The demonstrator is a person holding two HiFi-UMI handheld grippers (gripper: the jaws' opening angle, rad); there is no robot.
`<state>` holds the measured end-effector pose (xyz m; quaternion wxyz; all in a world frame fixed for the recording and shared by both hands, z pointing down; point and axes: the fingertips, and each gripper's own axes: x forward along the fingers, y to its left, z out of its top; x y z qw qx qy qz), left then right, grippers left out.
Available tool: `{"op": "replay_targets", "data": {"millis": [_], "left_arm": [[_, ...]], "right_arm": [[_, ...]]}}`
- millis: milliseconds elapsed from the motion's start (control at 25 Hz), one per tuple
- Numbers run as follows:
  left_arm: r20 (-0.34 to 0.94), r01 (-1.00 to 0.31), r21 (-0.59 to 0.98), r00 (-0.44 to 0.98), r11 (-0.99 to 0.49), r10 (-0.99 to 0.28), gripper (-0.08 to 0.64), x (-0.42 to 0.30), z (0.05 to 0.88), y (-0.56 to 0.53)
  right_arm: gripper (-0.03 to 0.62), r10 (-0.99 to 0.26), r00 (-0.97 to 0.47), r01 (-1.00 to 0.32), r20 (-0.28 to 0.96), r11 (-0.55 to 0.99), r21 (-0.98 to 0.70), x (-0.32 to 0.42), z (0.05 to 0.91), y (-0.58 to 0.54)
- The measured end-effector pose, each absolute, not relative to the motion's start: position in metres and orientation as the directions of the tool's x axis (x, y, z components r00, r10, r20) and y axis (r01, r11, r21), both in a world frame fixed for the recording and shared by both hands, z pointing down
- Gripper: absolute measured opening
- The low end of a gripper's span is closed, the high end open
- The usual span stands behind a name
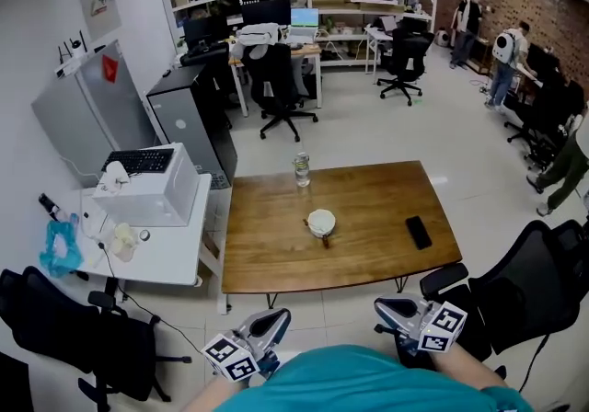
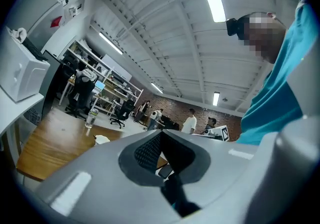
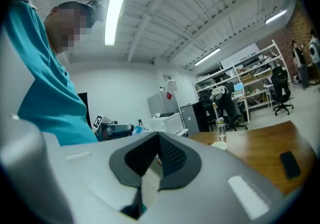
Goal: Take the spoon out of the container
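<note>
Off the table's (image 1: pixel 368 258) near edge: both grippers closed, empty.
Left gripper (image 1: pixel 279 315) and right gripper (image 1: pixel 380 306) hang short of the table; ahead, between their lines, sits the container (image 1: pixel 321 220) holding the spoon (image 1: pixel 325 240); phone (image 1: pixel 418 232) farther right; bottle (image 1: pixel 302 169) beyond.

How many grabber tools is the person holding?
2. The left gripper is at the head view's bottom left, the right gripper at bottom right, both short of the wooden table. None seems hidden.
</note>
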<state>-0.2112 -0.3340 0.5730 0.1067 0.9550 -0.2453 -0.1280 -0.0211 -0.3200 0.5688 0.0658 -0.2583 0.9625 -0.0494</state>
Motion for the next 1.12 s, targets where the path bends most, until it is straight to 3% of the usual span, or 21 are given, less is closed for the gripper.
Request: {"op": "replay_targets", "data": {"millis": [200,400,560,640,920,1120], "left_arm": [[-0.124,-0.496,0.303,0.826,-0.813,-0.550,0.000,-0.211,0.625,-0.442],[0.012,-0.625,0.314,0.755,-0.715,-0.655,0.000,-0.165,0.655,-0.545],[0.146,-0.708,0.367,0.685,-0.604,-0.714,0.116,-0.135,0.701,-0.630],[0.221,-0.739,0.428,0.643,-0.520,-0.733,0.138,-0.134,0.736,-0.677],[0.428,-0.725,0.615,0.637,-0.310,-0.641,0.186,-0.142,0.859,-0.813],[0.500,-0.708,0.640,0.679,-0.299,-0.537,0.204,-0.142,0.908,-0.873]], "right_arm": [[0.002,-0.496,-0.863,-0.478,-0.095,0.863,-0.162,-0.020,0.609,-0.410],[0.002,-0.430,-0.892,-0.409,-0.137,0.899,-0.156,0.032,0.598,-0.490],[0.002,-0.376,-0.912,-0.354,-0.161,0.923,-0.153,0.076,0.590,-0.548],[0.002,-0.373,-0.916,-0.348,-0.151,0.923,-0.165,0.089,0.594,-0.579],[0.002,-0.429,-0.897,-0.404,-0.108,0.894,-0.195,0.091,0.618,-0.644],[0.002,-0.508,-0.859,-0.484,-0.068,0.847,-0.221,0.075,0.637,-0.669]]}}
